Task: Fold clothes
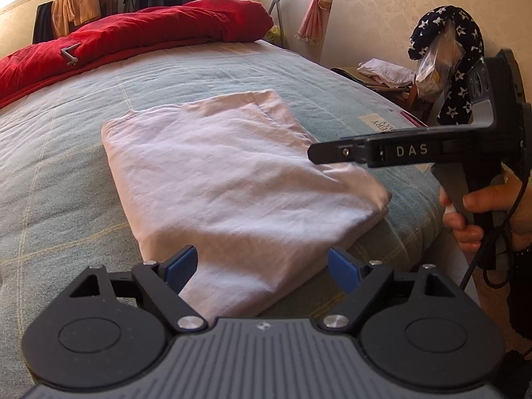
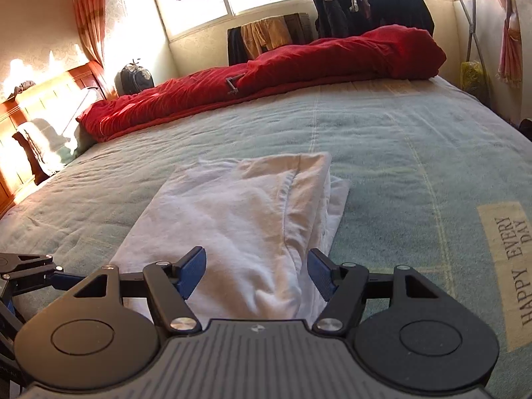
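One folded garment [image 1: 229,179], white and finely wrinkled cotton-like cloth, lay as a rough rectangle on the bed [image 1: 66,173], near its front edge. In the right wrist view a stitched hem ran along its upper layer and a second layer edge stuck out on the right side. The bed wore a pale blue-green woven cover with thin yellowish stripes and one cream label printed "HAPPY EVERY DAY" [image 2: 505,266]. One red quilt [image 2: 266,79], plush and bunched into a long roll, lay along the far side.

Two grippers were in view. The left gripper [image 1: 262,267], of black plastic with ribbed blue pads, hung over the near end of the garment with its fingers [image 1: 181,267] wide apart, the cloth below them unpinched. The right gripper [image 2: 256,274] had the same build; its fingers [image 2: 193,271] stood apart too, straddling the garment's near edge without clamping it. One hand [image 1: 482,212] gripped the right gripper's handle beside the bed.

One dark scarf with white stars [image 1: 459,66] hung at the wall.
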A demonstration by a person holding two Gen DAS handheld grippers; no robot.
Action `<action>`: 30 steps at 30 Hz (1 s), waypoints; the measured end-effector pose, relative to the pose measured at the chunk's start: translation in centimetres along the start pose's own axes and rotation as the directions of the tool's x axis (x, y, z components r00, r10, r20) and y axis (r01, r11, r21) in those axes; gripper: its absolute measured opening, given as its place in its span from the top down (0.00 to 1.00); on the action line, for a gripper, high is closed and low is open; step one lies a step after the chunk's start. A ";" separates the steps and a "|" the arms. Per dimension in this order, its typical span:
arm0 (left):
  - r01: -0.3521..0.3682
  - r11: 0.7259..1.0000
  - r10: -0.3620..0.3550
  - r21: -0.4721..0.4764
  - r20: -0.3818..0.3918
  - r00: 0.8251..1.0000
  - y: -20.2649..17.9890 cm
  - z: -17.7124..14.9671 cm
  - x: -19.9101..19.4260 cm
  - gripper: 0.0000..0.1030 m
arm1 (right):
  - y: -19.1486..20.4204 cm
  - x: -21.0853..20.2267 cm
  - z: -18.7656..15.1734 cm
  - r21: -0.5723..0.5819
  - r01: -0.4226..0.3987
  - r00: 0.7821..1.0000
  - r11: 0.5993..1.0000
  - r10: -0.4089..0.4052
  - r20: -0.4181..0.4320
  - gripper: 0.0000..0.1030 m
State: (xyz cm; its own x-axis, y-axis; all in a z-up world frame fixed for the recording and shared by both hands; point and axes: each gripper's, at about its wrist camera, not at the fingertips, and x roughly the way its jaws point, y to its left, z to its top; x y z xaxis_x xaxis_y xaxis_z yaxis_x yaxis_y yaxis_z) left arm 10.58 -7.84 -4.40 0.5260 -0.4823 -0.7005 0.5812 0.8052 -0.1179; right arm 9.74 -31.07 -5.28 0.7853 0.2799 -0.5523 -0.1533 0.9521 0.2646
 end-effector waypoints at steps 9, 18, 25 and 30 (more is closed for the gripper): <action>0.002 1.000 -0.001 -0.022 0.038 0.999 0.6 0.1 -1.0 0.17 | -5.0 4.3 5.1 0.090 -0.011 1.000 0.996 0.012 -0.011 0.59; -0.035 0.996 0.038 -0.085 0.030 0.999 2.5 -0.2 -1.3 0.17 | -6.0 9.0 5.7 0.132 -0.073 0.996 0.989 0.079 -0.046 0.64; -0.035 0.995 0.037 -0.093 0.021 0.999 2.9 -0.1 -0.7 0.17 | -5.9 8.6 5.4 0.134 -0.096 0.995 0.986 0.097 0.002 0.64; -0.040 0.995 0.042 -0.093 0.017 0.999 3.2 -0.3 -0.6 0.17 | -6.7 6.8 5.0 0.205 -0.145 0.987 0.968 0.127 0.096 0.66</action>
State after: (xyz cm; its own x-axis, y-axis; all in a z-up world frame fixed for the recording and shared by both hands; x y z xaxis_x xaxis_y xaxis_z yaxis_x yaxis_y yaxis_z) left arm 11.89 -4.87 -4.56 0.5601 -0.4540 -0.6929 0.4993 0.8525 -0.1549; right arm 19.07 -36.15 -6.86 0.8135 0.3858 -0.4352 -0.1396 0.8559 0.4979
